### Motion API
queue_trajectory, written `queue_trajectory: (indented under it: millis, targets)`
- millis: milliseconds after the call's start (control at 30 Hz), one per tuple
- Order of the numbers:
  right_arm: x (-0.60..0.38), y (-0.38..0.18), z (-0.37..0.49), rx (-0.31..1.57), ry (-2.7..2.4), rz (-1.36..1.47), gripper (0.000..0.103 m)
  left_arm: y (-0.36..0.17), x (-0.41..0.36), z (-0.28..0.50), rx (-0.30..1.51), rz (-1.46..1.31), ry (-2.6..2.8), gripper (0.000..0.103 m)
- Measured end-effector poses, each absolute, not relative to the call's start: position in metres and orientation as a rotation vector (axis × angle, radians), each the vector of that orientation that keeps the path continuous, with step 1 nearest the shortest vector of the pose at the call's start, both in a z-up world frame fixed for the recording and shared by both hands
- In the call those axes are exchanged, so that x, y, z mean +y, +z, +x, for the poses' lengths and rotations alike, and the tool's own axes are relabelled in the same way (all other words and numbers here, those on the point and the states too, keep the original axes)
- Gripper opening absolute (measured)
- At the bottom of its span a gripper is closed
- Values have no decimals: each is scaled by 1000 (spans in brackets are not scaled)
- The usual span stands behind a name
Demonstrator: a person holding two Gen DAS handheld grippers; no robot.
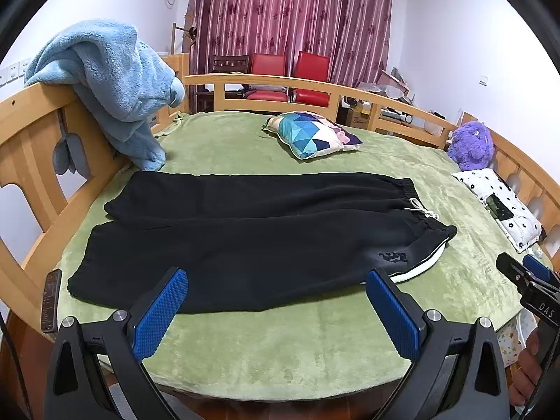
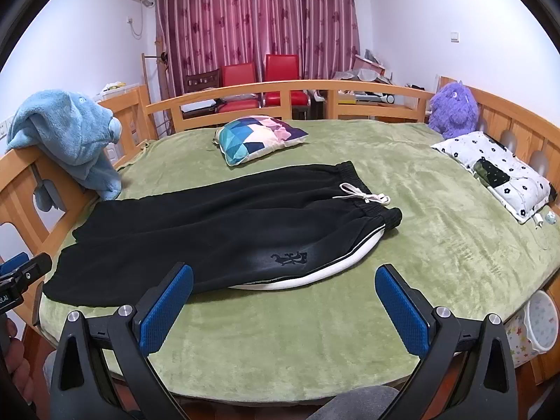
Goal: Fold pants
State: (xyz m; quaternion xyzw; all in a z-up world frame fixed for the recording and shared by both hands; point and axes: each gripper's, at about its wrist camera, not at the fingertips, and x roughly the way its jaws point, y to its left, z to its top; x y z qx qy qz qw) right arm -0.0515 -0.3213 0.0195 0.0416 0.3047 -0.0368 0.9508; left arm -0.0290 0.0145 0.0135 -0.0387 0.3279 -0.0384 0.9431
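Note:
Black pants (image 1: 245,238) (image 2: 217,231) lie flat across the green bed cover, legs to the left, elastic waistband with a white drawstring (image 2: 364,196) to the right. A white side stripe runs along the near edge by a small dark emblem (image 2: 289,258). My left gripper (image 1: 276,311) hovers open above the near edge of the lower leg, nothing between its blue pads. My right gripper (image 2: 284,306) is open too, held over the cover just in front of the hip area. The right gripper (image 1: 525,273) also shows at the right edge of the left wrist view.
A patterned cushion (image 2: 259,136) lies beyond the pants. A blue fleece blanket (image 1: 108,84) hangs over the wooden bed frame at left. A purple plush toy (image 2: 453,108) and a white floral pillow (image 2: 497,171) sit at right. A remote control (image 1: 50,301) rests on the left rail.

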Motion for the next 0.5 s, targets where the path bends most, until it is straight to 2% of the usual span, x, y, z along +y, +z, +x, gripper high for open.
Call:
queue_trajectory:
  millis: [500]
  targets:
    - [-321, 25, -58, 611, -72, 83, 102, 17, 15, -34, 659, -90, -87, 103]
